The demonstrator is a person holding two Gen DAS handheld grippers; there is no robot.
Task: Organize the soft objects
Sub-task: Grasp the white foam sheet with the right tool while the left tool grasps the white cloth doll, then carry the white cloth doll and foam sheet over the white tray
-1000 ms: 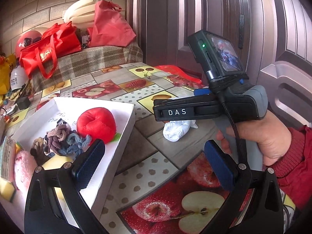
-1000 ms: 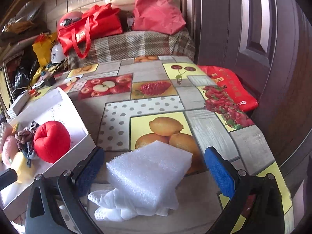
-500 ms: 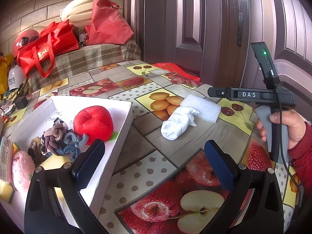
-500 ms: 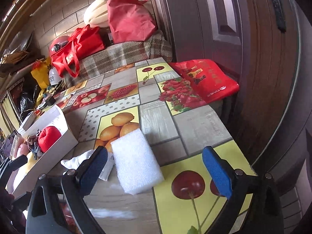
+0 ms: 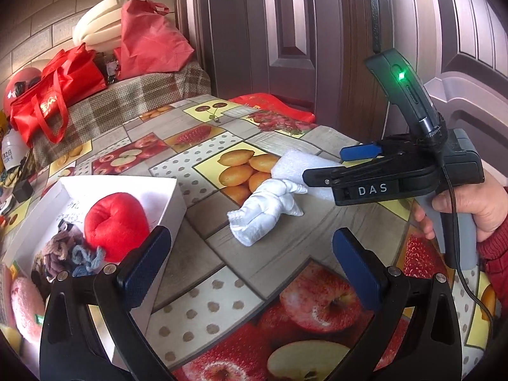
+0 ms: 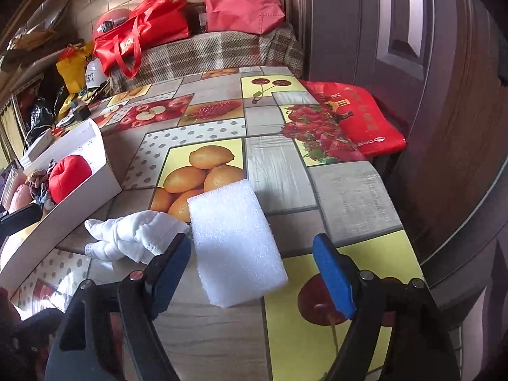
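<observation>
Item, your left gripper point(image 5: 250, 263): jaws spread wide and holding nothing, hovering over the fruit-print tablecloth point(image 5: 203, 304) at the table's near edge, its left pad just in front of the white box's point(image 5: 173, 197) near corner.

Item, your right gripper point(image 6: 254, 270): jaws spread, nothing pinched. In the right wrist view the near end of the white foam block point(image 6: 236, 247) lies between its two blue pads; whether either pad touches the foam cannot be told. In the left wrist view the same tool point(image 5: 365, 171) shows side-on, held in your right hand point(image 5: 466, 203), its tips over the foam block point(image 5: 298, 165).

Item, white foam block: flat on the tablecloth, partly over the printed lemons, long side running away from your right gripper.

Item, white cloth bundle point(image 6: 133, 235): crumpled, lying on the table just to the left of the foam block and touching its edge; seen in the left wrist view point(image 5: 266, 209) between the box and the foam.

Item, white box: open-topped, on the left part of the table. Contents: one red plush apple point(image 5: 116, 222) at the far end, a tangle of grey and blue yarn point(image 5: 68, 255) beside it, a pink soft piece point(image 5: 23, 300) nearer you.

Item, background: red tote bags point(image 6: 149, 35) on a plaid-covered ledge point(image 6: 209, 52) beyond the table; a flat red bag point(image 6: 358, 117) off the table's right edge, by the dark door point(image 6: 397, 31).
</observation>
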